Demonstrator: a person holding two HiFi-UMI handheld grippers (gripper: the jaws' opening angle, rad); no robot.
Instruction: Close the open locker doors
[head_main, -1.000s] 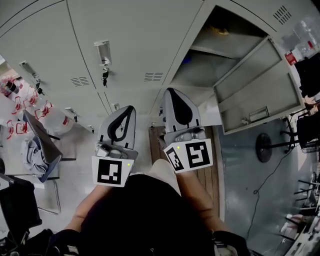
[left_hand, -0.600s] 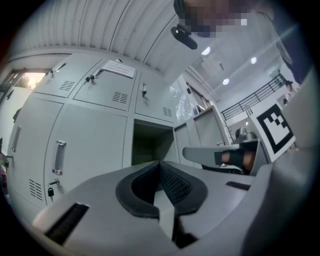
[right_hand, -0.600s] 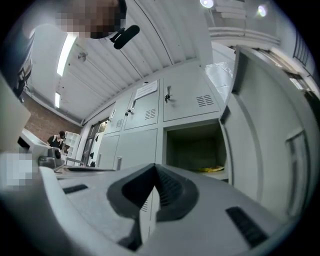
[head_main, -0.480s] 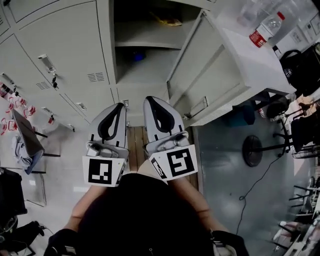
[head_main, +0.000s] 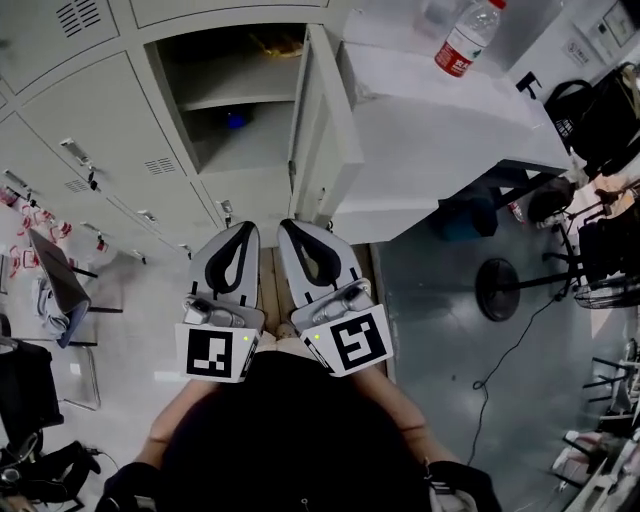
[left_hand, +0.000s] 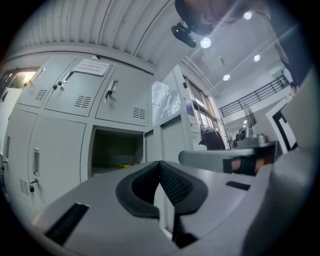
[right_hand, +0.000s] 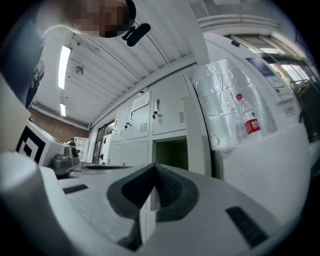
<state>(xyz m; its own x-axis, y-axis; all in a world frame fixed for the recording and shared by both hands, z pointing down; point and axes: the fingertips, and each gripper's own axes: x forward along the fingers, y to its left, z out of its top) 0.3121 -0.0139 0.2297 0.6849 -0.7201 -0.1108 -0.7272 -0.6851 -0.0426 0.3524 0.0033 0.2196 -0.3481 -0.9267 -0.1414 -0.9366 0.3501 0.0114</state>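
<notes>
Nearest, the two claws are held side by side in front of the person's dark torso, each carrying its marker cube at the rear. The left claw (head_main: 243, 228) is pressed together, its dark pads meeting at the tip with nothing between them. The right claw (head_main: 290, 224) is likewise pressed together and empty. Beneath them a strip of wooden flooring (head_main: 268, 285) is seen, with grey floor (head_main: 430, 320) to the right, on which a thin cable (head_main: 505, 365) and a round stand base (head_main: 498, 290) are laid out.

Just beyond the claw tips the open locker door (head_main: 322, 130) is found, swung outward and seen almost edge-on; no contact with either claw is shown. To its left the open compartment (head_main: 215, 140) is exposed, with a blue object (head_main: 235, 120) under its shelf and something yellow (head_main: 278, 42) above it. Just beside the door's outer face a white table (head_main: 440, 110) is placed, and a water bottle (head_main: 468, 38) with a red label is stood on it. Further left, closed lockers (head_main: 80, 110) with keys in their latches are ranged.
</notes>
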